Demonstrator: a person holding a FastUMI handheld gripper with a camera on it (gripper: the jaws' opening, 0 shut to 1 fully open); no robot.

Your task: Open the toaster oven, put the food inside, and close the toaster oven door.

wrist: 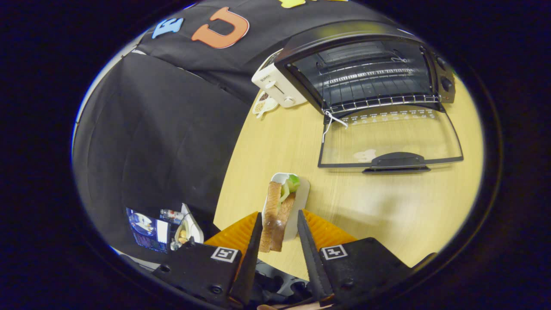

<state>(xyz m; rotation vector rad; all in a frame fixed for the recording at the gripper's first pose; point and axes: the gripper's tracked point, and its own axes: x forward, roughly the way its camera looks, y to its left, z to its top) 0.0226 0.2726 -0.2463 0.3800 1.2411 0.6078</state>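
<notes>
Gripper view is showing one gripper [279, 234], its two fingers standing apart around one sandwich [275, 213] on one small plate [301, 196] — whether they are pressing it, I cannot tell. Beyond them one oven [366, 64] is sitting on the table [387, 206], door [389, 137] lying open and flat — one toaster [277, 86] standing just beside it.

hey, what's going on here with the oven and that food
A hand-held gripper has its fingers open on either side of a small white tray of food on the wooden table. Whether they touch it is unclear. Beyond it, the toaster oven stands with its glass door folded down flat, rack showing. The food isn't inside yet.
</notes>
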